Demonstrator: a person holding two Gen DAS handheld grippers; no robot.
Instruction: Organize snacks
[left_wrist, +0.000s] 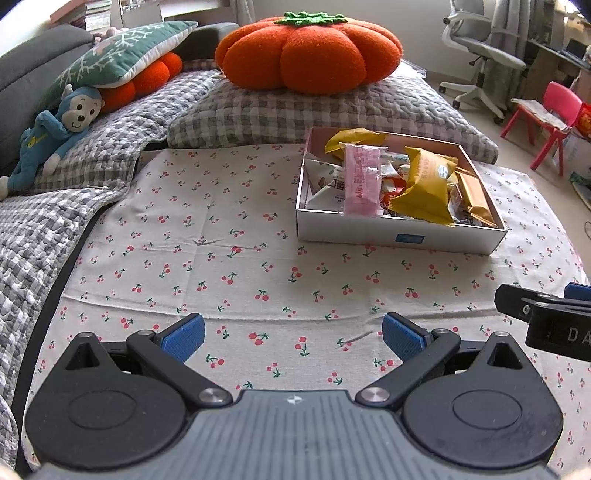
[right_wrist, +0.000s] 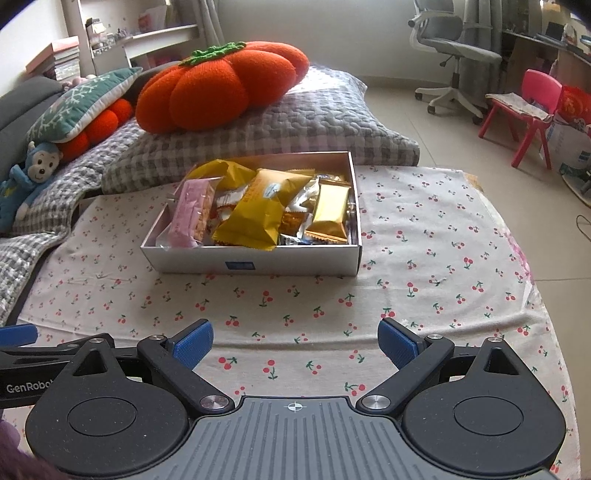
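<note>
A white cardboard box (left_wrist: 399, 236) (right_wrist: 258, 260) sits on the cherry-print cloth (left_wrist: 221, 266) (right_wrist: 424, 258). It is full of wrapped snacks: a pink packet (left_wrist: 362, 181) (right_wrist: 190, 212), a yellow packet (left_wrist: 424, 188) (right_wrist: 260, 210), a gold bar (right_wrist: 330, 212) and several others. My left gripper (left_wrist: 293, 338) is open and empty, low over the cloth, in front and left of the box. My right gripper (right_wrist: 295, 341) is open and empty, in front of the box. The right gripper's side shows at the right edge of the left wrist view (left_wrist: 550, 317).
A grey checked pillow (left_wrist: 332, 107) (right_wrist: 277, 122) lies just behind the box with an orange pumpkin cushion (left_wrist: 310, 51) (right_wrist: 218, 88) on it. A green cushion (left_wrist: 122, 55) and a blue monkey toy (left_wrist: 55, 129) lie left. An office chair (right_wrist: 450, 48) and red child's chair (right_wrist: 528, 107) stand on the floor at right.
</note>
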